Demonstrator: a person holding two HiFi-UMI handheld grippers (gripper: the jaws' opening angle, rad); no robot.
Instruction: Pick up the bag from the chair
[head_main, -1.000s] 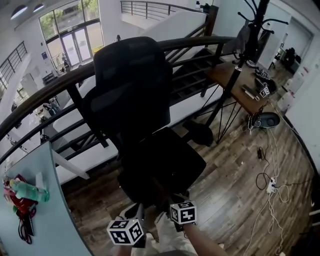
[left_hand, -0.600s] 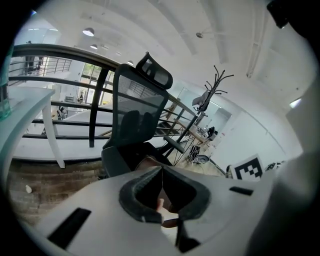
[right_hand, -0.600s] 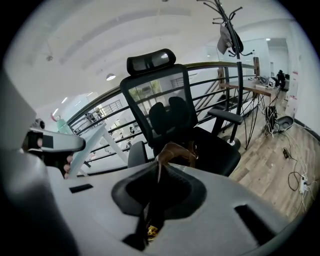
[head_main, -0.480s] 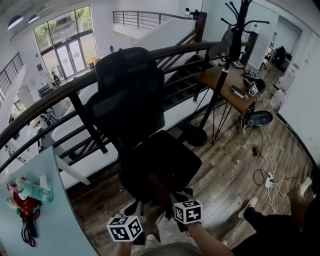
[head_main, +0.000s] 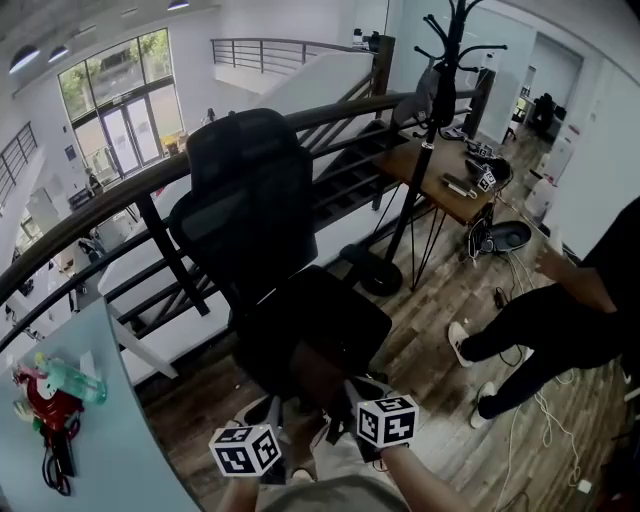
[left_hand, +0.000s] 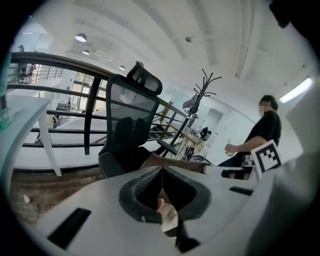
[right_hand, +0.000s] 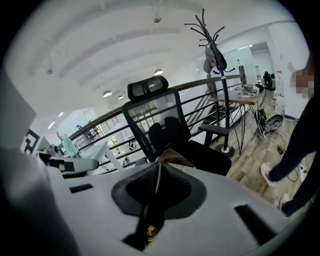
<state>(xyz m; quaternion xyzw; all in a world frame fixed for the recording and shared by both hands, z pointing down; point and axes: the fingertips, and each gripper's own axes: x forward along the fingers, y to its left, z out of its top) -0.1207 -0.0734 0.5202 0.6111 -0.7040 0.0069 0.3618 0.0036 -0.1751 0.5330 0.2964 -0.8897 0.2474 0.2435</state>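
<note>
At 8 o'clock in the head view, a pale surface (head_main: 105, 440) carries a green bottle (head_main: 70, 382). At 6 o'clock the left hand-held gripper (left_hand: 161, 172) has its jaws pressed together, apparently on the edge of the brown bag (head_main: 322, 385). The bag sits at the front of the black chair (head_main: 255, 200). The right hand-held gripper (right_hand: 159, 172) is clamped on a thin fold of it. A person (head_main: 560, 320) stands at 3 o'clock.

Left hand-held gripper (left_hand: 161, 170), right hand-held gripper (right_hand: 159, 164); jaws together
</note>
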